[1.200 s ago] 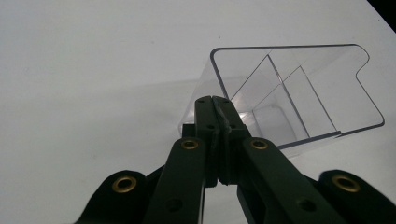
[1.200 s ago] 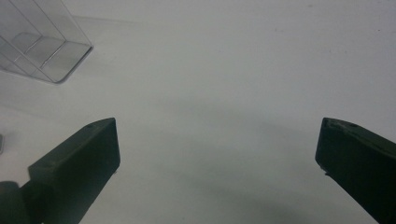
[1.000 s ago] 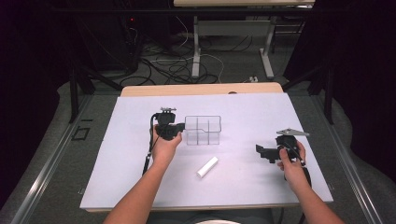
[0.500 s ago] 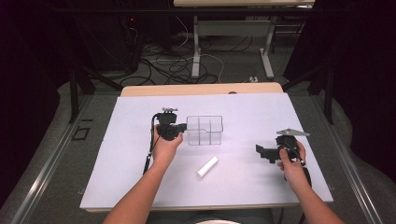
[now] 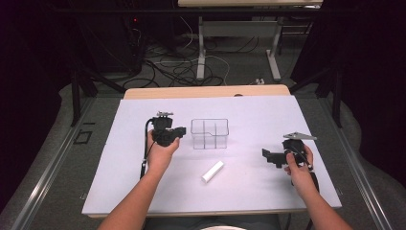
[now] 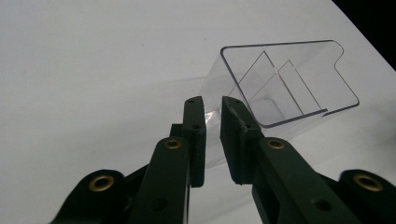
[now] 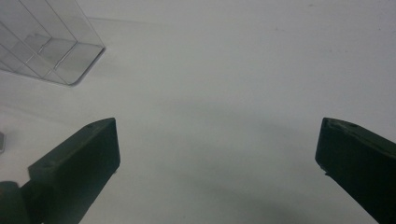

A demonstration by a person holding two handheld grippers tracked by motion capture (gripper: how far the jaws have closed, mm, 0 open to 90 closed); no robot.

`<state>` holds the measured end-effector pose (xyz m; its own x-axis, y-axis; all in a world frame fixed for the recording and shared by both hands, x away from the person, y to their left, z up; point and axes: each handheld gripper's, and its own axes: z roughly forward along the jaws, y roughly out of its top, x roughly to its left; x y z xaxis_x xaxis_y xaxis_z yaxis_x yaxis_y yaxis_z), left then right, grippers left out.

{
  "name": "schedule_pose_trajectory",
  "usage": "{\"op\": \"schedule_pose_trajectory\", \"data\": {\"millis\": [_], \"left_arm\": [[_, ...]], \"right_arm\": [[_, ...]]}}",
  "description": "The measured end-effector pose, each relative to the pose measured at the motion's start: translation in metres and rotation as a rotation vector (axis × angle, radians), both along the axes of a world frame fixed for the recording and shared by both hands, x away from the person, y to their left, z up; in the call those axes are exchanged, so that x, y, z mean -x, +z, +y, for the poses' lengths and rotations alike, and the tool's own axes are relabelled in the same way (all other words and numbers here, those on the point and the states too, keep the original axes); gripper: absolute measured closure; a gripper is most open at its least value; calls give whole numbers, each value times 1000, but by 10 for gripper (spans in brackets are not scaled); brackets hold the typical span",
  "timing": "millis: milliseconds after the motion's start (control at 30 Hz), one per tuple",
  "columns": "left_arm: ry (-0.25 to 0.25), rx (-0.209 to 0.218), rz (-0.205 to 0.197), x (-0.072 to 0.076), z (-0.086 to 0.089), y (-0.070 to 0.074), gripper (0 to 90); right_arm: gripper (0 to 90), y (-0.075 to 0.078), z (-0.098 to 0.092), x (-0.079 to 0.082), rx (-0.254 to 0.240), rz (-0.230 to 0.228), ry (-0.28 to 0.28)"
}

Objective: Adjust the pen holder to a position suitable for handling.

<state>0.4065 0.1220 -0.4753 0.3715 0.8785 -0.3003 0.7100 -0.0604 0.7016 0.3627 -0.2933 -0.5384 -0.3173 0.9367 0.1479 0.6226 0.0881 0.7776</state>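
Note:
A clear plastic box (image 5: 209, 134) with inner dividers stands on the white sheet near the middle of the table. My left gripper (image 5: 181, 132) is at the box's left side. In the left gripper view its jaws (image 6: 212, 100) stand a narrow gap apart, having just been opening, with the near wall of the box (image 6: 289, 79) between them and not pressed. My right gripper (image 5: 265, 155) rests low at the right, pointing left, apart from the box. Its jaws (image 7: 217, 126) are wide open over bare sheet, with a corner of the box (image 7: 42, 46) at the upper left.
A small white bar (image 5: 212, 171) lies on the sheet in front of the box, between the two hands. The white sheet (image 5: 249, 110) covers the table, with a wooden strip (image 5: 206, 91) at its far edge. Cables and table legs lie on the floor beyond.

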Motion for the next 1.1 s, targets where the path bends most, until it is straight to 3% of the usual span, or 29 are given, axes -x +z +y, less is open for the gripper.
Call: {"op": "schedule_pose_trajectory", "data": {"millis": [333,400,600,700,767,800,967,1100], "left_arm": [[1,31,-31,11,19,-4,649],[-14,30,-16,12,23,-5,629],[-27,26,-55,20,31,-5,569],[-32,28,-79,24,35,-8,486],[-68,35,-94,25,37,-9,443],[-82,28,-98,27,38,-10,399],[-101,4,-119,35,41,-11,348],[-91,-51,-177,39,51,-11,289]], "right_arm": [[0,0,0,0,-5,6,-3],[0,-1,0,0,-4,3,0],[0,0,1,0,-1,3,5],[0,0,1,0,0,4,5],[0,0,1,0,0,1,4],[0,0,1,0,0,0,3],[8,1,2,0,1,-4,11],[8,1,3,0,-3,-7,40]]}}
